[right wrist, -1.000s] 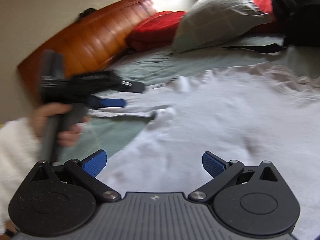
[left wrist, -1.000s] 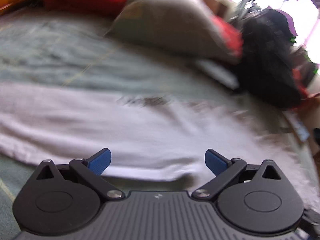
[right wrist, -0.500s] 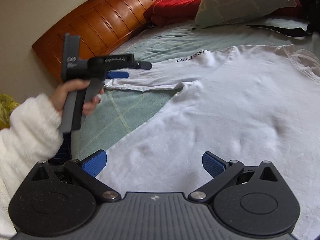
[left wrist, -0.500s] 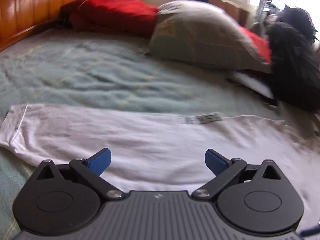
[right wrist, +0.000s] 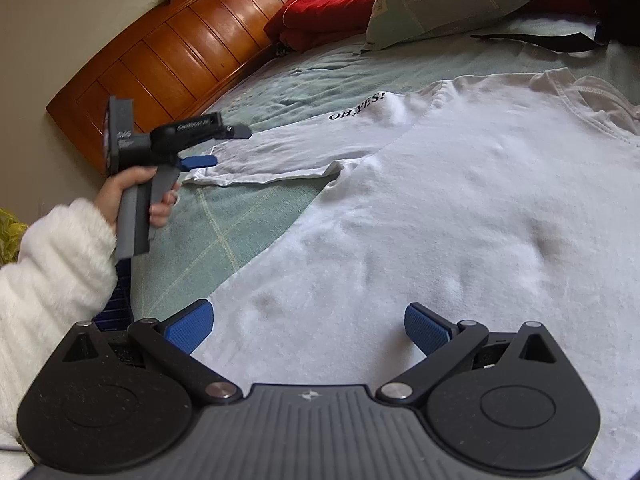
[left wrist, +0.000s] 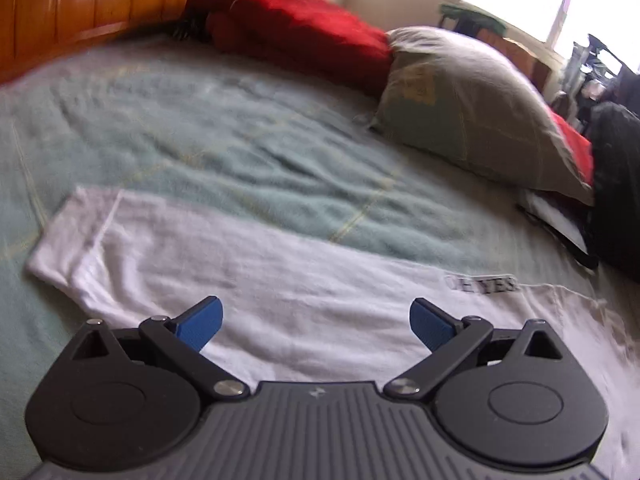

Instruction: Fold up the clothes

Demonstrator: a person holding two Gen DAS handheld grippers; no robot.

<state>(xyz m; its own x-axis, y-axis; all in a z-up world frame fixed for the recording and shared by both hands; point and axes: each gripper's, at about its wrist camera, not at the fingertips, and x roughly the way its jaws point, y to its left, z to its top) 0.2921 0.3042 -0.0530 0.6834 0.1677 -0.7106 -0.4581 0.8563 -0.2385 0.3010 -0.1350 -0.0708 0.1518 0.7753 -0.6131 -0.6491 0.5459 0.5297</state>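
Lying flat on green bedspread point(right wrist: 240, 236): white T-shirt point(right wrist: 460, 208); grey pillow point(left wrist: 472, 112), red blanket point(left wrist: 296, 28) beyond; both jaws apart, empty

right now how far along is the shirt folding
Done: the white T-shirt lies spread flat on the green bedspread, sleeve stretched out. In hand: nothing; the left gripper and right gripper are both open above the cloth. Left: every fold, no edge is turned over yet.

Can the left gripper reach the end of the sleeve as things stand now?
Probably yes. The left gripper is open and points over the sleeve, which lies flat on the bed cover with nothing on it; the cuff is slightly to its left.
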